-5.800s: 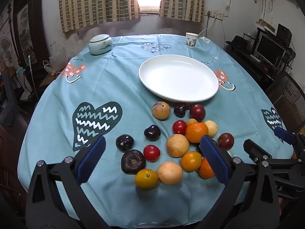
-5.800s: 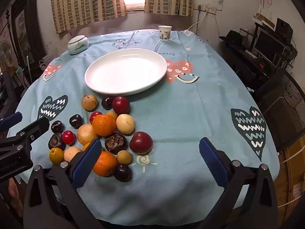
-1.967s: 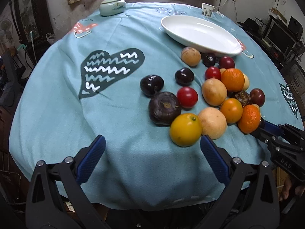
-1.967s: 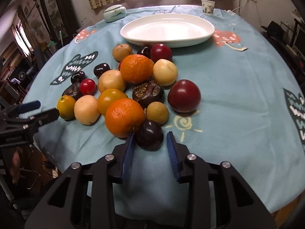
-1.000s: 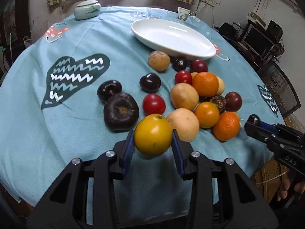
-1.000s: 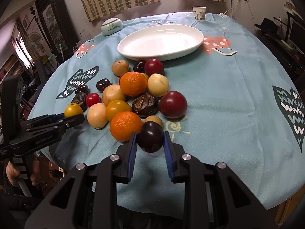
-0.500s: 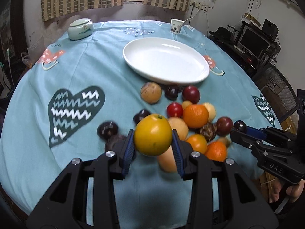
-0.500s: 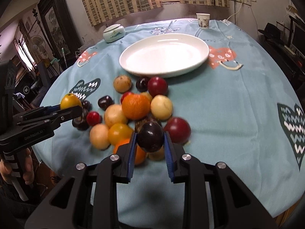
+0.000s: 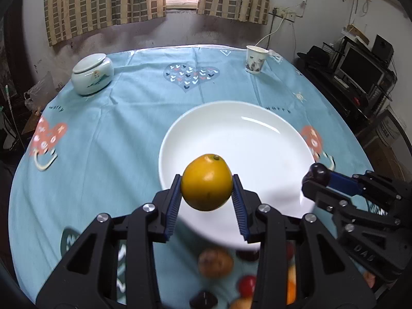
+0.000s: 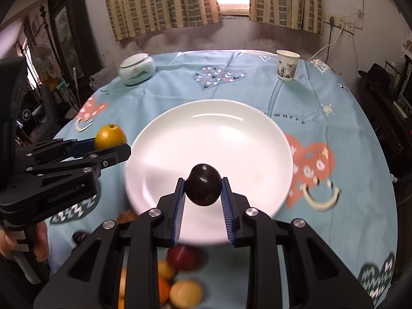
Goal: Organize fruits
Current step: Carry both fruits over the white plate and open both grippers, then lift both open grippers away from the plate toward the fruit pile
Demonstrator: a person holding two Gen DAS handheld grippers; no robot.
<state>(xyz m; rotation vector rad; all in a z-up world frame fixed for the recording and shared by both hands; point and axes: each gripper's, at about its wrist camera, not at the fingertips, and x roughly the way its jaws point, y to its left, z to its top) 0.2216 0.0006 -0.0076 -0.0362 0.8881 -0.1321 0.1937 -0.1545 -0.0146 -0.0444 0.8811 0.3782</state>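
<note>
Over the white plate's (image 10: 164, 139) near rim, left gripper (image 9: 206, 195) clamps a yellow fruit (image 9: 206, 182), right gripper (image 10: 203, 193) a dark plum (image 10: 203, 185); loose fruits (image 10: 180, 278) lie beneath.

"GenRobot.AI" runs along the left gripper (image 10: 110, 141) body at the left of the right wrist view; "DAS" sits on the right gripper (image 9: 318, 177) body at the lower right of the left wrist view; "woffy" is printed on the tablecloth (image 10: 334, 97) right of centre, beyond the plate (image 10: 206, 139)

Paper cup (image 9: 255, 59), lidded ceramic jar (image 9: 92, 77) on far tablecloth (image 9: 108, 134).
</note>
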